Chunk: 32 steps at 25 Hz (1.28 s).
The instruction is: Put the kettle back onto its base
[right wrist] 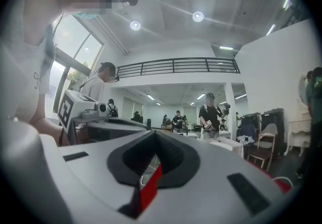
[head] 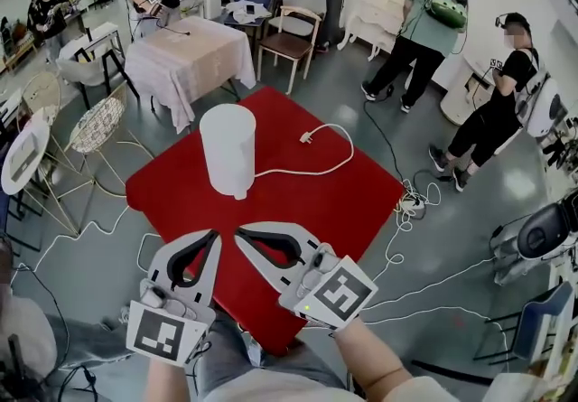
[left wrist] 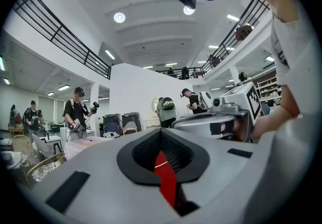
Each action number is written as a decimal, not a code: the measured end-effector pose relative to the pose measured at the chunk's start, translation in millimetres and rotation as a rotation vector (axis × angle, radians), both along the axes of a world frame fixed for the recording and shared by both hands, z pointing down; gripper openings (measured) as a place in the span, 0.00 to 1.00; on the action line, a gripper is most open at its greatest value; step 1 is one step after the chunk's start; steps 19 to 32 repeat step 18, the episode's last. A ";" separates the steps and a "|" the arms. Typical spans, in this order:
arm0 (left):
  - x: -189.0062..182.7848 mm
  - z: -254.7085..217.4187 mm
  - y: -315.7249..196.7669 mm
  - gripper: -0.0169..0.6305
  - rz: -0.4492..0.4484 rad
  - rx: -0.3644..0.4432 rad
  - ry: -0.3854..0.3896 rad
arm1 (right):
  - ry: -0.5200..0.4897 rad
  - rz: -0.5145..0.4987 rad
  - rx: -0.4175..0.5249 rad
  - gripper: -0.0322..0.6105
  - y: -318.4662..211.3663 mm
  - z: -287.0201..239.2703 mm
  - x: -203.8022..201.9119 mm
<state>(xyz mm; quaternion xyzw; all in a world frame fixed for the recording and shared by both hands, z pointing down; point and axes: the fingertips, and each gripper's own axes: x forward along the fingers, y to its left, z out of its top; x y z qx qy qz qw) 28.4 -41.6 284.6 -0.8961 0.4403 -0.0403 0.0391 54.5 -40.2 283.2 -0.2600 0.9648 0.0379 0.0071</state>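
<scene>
A tall white kettle (head: 228, 150) stands upright on the red table (head: 334, 201), toward its far left. From the kettle's foot a white cord (head: 336, 161) curls to a loose plug (head: 307, 135) on the tabletop. I cannot tell a base apart from the kettle's bottom. My left gripper (head: 214, 235) and right gripper (head: 238, 234) hover side by side over the table's near edge, well short of the kettle. Both point level, jaws shut and empty. The left gripper view and the right gripper view show only the closed jaws and the room; the kettle is outside them.
A table with a white cloth (head: 190, 52) and chairs (head: 289, 30) stand beyond the red table. A wire chair (head: 95, 125) sits at the left. Cables and a power strip (head: 411, 204) lie on the floor at the right. Several people stand around the room.
</scene>
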 end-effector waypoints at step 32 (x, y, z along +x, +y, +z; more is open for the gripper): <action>2.3 -16.3 -2.6 0.04 0.037 0.022 0.000 | -0.024 0.024 0.021 0.06 2.8 -18.0 -5.5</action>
